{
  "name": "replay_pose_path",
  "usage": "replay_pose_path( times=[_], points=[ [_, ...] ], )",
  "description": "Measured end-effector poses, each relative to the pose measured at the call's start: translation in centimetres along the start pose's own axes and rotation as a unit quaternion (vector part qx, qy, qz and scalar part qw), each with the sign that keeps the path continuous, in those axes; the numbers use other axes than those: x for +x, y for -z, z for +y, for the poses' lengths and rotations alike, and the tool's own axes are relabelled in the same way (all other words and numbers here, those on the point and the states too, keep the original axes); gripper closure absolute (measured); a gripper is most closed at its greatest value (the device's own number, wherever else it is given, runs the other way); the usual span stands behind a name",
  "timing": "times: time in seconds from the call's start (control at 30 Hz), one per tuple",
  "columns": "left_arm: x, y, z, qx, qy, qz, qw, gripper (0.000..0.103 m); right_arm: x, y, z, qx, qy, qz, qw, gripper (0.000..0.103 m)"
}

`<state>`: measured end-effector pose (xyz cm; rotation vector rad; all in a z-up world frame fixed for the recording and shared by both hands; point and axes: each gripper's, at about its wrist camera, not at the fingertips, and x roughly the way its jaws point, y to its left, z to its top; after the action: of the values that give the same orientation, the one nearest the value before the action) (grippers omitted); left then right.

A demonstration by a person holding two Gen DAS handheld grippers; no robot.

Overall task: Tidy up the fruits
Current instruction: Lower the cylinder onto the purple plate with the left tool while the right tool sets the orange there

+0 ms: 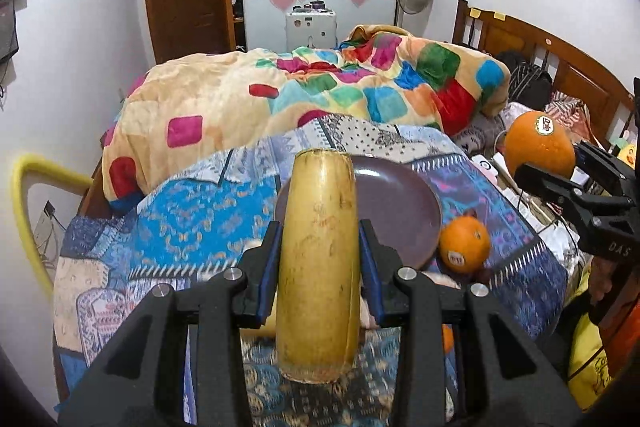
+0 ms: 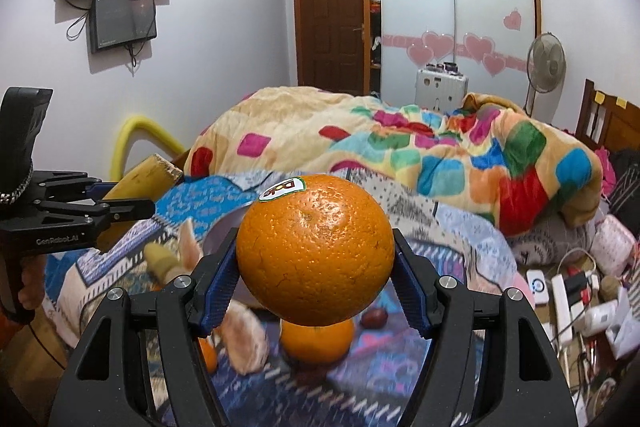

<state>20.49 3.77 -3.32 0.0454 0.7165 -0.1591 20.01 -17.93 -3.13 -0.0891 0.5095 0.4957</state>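
My left gripper (image 1: 320,247) is shut on a thick yellow banana piece (image 1: 320,259) with cut ends, held above the patterned cloth. Behind it lies a dark purple plate (image 1: 396,211), and a small orange (image 1: 466,245) rests by the plate's right rim. My right gripper (image 2: 316,259) is shut on a large stickered orange (image 2: 316,251), lifted off the cloth; the same large orange (image 1: 538,143) shows at the right of the left wrist view. Below it sit another orange (image 2: 320,343), a peeled fruit piece (image 2: 244,343) and a small dark fruit (image 2: 376,317). The left gripper (image 2: 120,203) and banana piece (image 2: 140,179) appear at the left.
A patterned blue cloth (image 1: 200,223) covers the work surface on a bed. A colourful blanket (image 1: 320,87) is heaped behind. Chargers, cables and small boxes (image 2: 576,299) clutter the right side. A yellow foam-wrapped bar (image 1: 24,211) stands at the left.
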Motion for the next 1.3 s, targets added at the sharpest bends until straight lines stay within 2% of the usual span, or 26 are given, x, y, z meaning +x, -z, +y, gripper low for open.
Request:
replay_pose_path(
  times=[0.2,0.43,0.77,0.97,1.3],
  points=[
    [2.3,-1.9,0.2,0.011,-0.018,-0.003,0.9998,0.066,2.2,-1.3,-0.1,0.001,0.000,0.000,1.000,0.036],
    [5.9,-3.3,0.7,0.004,-0.016,0.015,0.9998,0.066,6.2,-2.1,-0.4,-0.001,0.004,0.026,1.000,0.036],
    [11.5,-4.0,1.0,0.009,-0.015,0.061,0.9980,0.066,12.6,-1.9,-0.9,-0.011,-0.004,0.111,0.994,0.036],
    [15.1,-3.8,1.3,0.008,-0.013,0.113,0.9934,0.066,15.6,-1.9,-0.7,-0.028,-0.012,0.160,0.987,0.036],
    [17.1,-3.5,1.6,0.004,-0.009,0.141,0.9899,0.067,18.2,-1.2,0.3,-0.066,-0.029,0.227,0.971,0.036]
  ],
)
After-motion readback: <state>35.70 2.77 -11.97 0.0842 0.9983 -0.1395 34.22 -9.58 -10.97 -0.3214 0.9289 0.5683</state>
